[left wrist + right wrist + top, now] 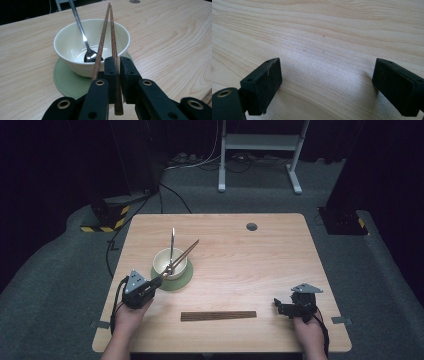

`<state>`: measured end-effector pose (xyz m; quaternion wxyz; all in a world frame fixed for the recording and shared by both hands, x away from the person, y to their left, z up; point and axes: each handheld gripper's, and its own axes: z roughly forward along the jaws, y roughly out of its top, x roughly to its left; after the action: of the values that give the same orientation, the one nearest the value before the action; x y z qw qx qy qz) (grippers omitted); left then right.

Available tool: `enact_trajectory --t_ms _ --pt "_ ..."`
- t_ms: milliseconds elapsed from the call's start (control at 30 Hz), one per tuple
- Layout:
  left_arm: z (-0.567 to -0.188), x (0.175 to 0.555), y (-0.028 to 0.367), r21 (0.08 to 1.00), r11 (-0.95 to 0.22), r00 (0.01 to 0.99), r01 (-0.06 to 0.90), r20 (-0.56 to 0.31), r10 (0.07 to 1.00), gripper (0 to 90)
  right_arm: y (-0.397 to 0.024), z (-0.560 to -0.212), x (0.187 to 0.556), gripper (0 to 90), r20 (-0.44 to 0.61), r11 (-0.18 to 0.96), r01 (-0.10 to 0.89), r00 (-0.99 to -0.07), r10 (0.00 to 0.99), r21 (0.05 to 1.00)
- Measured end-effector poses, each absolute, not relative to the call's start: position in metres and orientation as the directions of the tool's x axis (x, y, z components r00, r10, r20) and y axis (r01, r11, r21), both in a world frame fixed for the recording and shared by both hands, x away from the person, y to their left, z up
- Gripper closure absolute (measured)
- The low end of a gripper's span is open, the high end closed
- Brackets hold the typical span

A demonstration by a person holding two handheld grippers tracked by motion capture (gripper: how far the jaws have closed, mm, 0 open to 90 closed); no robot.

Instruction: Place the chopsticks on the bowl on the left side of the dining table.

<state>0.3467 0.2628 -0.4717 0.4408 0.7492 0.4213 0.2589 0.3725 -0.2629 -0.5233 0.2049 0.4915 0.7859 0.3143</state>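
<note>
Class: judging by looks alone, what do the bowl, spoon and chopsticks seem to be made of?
Bowl: probably glazed ceramic, cream and glossy with highlights. Spoon: likely polished metal, silver with mirror-like reflections. Chopsticks: apparently wood, brown with visible grain, matte.

Brown chopsticks (113,47) cross a cream bowl (72,45) holding a shiny silver spoon (86,47). The mat (67,80) under it is pale green, the desk (250,265) light wood with wavy grain, and each tool (117,75) black.
</note>
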Motion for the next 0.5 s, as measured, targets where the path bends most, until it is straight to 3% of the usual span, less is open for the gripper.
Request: enact_trajectory --t_ms 500 --pt "-0.4712 0.3492 0.2576 0.864 -0.288 0.516 0.414 0.038 0.856 83.5 -0.2629 -0.5234 0.3725 8.8 -0.014 0.32 0.643 -0.433 0.901 0.696"
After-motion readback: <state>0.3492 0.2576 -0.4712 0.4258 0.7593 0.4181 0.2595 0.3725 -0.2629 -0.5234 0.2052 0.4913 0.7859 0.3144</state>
